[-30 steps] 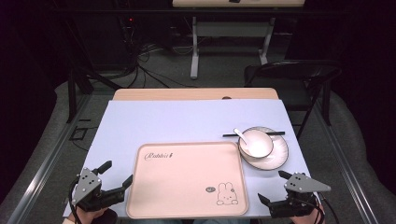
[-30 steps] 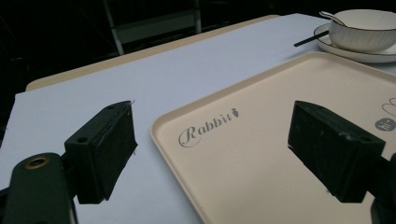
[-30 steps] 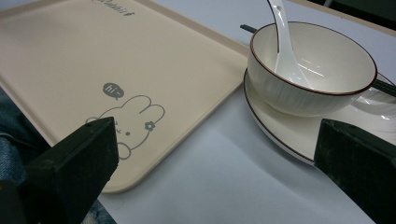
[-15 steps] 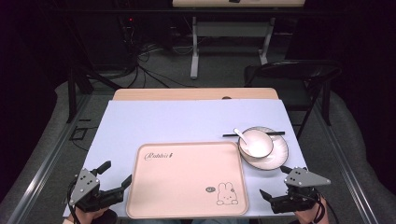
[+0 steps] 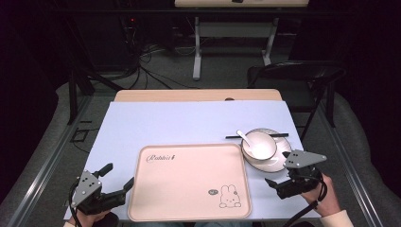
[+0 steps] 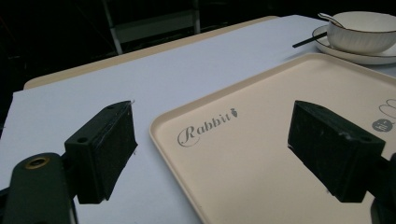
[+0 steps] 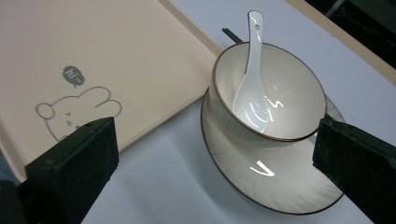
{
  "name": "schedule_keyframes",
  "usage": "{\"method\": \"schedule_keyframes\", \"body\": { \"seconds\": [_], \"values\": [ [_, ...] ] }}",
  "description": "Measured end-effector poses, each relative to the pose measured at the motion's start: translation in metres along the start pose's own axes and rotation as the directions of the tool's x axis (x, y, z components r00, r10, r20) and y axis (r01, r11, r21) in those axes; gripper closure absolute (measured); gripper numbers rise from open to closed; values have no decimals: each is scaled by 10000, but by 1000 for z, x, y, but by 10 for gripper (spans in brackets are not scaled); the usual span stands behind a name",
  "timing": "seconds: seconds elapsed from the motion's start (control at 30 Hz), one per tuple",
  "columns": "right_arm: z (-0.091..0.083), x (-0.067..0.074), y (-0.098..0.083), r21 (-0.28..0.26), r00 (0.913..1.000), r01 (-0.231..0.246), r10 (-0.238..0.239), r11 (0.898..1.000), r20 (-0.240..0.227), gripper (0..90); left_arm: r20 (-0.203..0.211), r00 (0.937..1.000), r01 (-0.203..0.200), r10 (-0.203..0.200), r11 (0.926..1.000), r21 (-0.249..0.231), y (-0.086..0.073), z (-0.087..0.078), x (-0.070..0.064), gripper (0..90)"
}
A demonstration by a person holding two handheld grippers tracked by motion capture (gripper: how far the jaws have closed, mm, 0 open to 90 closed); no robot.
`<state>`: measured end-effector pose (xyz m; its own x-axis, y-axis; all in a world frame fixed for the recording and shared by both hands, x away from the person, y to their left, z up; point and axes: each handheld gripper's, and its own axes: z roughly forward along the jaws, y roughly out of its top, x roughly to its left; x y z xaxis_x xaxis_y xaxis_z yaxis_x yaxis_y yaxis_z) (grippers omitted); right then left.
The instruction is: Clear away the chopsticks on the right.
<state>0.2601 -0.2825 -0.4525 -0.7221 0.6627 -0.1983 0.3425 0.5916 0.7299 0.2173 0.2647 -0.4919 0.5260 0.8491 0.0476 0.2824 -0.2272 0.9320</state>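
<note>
1. Two grippers are in play, and neither holds anything; the work of moving the tableware looks barely begun.
2. Taking the tray (image 5: 189, 182) as the landmark: its pale surface, printed with "Rabbit" and a small bunny, is bare, so nothing has been set on it yet.
3. Just off the tray's far right corner sits the plate (image 5: 278, 161), with the bowl (image 5: 259, 144) standing on it and the white spoon (image 7: 254, 79) resting inside the bowl, handle leaning over the rim away from the tray.
4. A pair of black chopsticks (image 5: 236, 136) lies across the plate's far edge, partly hidden behind the bowl.
5. The right gripper (image 5: 283, 182) hovers just right of the tray's near right corner, jaws spread wide and aimed at the bowl and plate, touching neither.
6. The left gripper (image 5: 118, 177) waits at the tray's near left corner, jaws also wide apart, one over the table (image 5: 189, 118) and one over the tray's rim.
7. Judged from this, everything is left: grasping the bowl or plate, lifting it, and placing it on the tray, then likely the chopsticks.
</note>
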Motion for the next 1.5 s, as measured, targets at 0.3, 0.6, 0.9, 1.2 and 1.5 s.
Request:
{"method": "schedule_keyframes", "body": {
  "seconds": [0.3,0.6,0.9,1.2,1.5],
  "values": [
    [-1,-38,9,576,9993,335,-343,9978,123,0,24,10000,71,-71,10000,-12,0,0,1,149],
    [-2,-62,21,1150,9968,795,-781,9902,-169,0,28,10000,65,-65,10000,-11,0,1,0,149],
    [3,-94,39,1903,9875,1501,-1376,9702,-775,0,44,10000,84,-84,10000,-14,0,0,1,149],
    [14,-122,61,2538,9709,2226,-1903,9413,-1457,0,37,10000,78,-78,10000,-27,0,1,1,150],
    [34,-141,68,3357,9477,2961,-2312,8942,-2201,0,13,10000,6,-6,10000,46,0,1,0,150]
  ]
}}
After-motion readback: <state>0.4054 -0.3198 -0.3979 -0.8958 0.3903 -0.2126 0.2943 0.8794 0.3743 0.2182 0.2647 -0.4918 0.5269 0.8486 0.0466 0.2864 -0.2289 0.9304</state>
